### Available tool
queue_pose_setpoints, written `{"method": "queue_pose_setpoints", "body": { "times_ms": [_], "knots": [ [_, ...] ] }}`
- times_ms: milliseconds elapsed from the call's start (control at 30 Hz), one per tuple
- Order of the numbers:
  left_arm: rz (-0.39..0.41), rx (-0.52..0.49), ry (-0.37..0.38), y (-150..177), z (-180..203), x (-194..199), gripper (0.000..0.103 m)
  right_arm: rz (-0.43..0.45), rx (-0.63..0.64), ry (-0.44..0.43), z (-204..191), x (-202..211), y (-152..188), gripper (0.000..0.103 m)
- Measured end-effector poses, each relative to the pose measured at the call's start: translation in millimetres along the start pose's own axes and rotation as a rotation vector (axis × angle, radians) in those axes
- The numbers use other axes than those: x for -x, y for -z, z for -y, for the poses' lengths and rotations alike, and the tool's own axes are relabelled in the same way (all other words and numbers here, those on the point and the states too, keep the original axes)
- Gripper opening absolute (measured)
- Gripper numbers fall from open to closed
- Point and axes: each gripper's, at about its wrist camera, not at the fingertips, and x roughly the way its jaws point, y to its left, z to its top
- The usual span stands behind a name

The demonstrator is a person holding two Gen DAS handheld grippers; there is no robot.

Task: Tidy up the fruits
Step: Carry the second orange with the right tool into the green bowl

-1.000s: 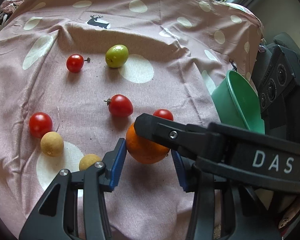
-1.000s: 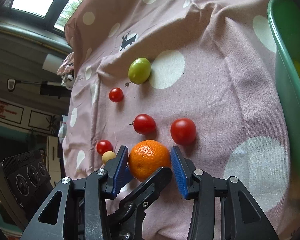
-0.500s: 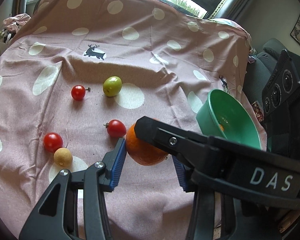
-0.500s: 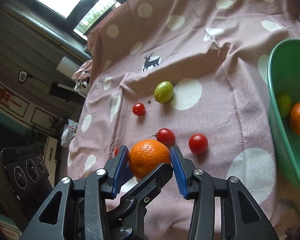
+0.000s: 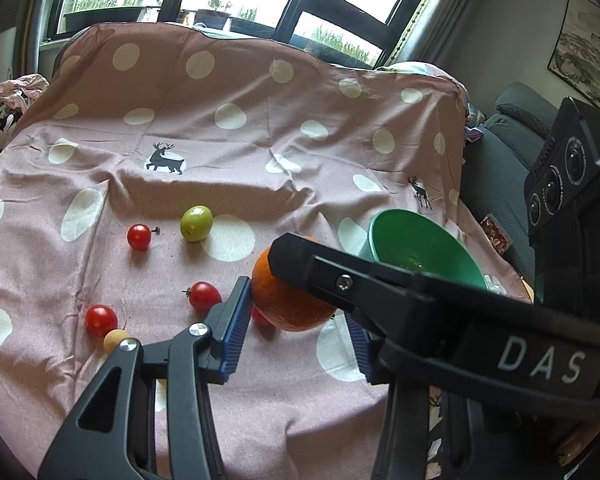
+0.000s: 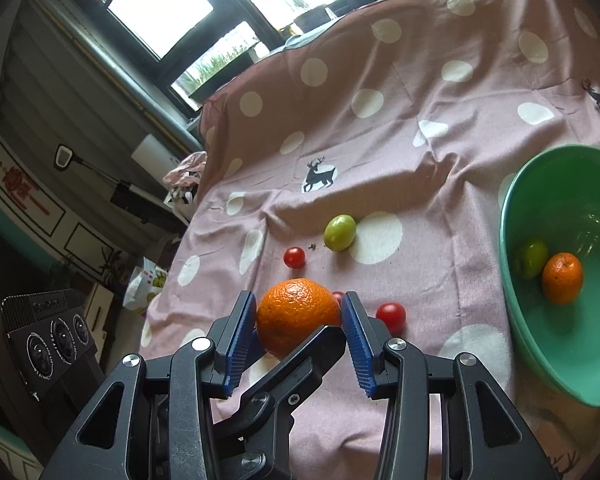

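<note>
orange (image 6: pixel 298 316): clamped by both grippers' fingers | left gripper (image 5: pixel 296 334): right finger hidden | bowl (image 5: pixel 452 256): part-hidden

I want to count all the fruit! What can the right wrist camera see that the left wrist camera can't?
Only the right wrist view looks into the green bowl and shows a small orange and a green fruit inside.

Only the left wrist view shows a tan round fruit beside a cherry tomato near the cloth's left side.

Both show the big orange pinched by the right gripper and the left gripper, the loose green fruit, and the spotted pink cloth.
</note>
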Motion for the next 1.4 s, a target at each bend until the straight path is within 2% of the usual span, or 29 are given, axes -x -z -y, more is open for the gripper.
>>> {"method": "queue_pose_setpoints", "body": {
  "times_ms": [400, 767, 1400],
  "knots": [
    [0.032, -0.088, 0.036, -11, 44, -10, 0.045, 0.108, -0.029, 0.007, 24, 35, -8, 0.047],
    [-0.025, -0.171, 0.096, -12, 89, -46, 0.045, 0.178, -0.139, 0.044, 74, 65, -10, 0.047],
    [-0.105, -0.252, 0.161, -10, 132, -86, 0.045, 0.24, -0.281, 0.111, 125, 90, -7, 0.047]
  ]
}}
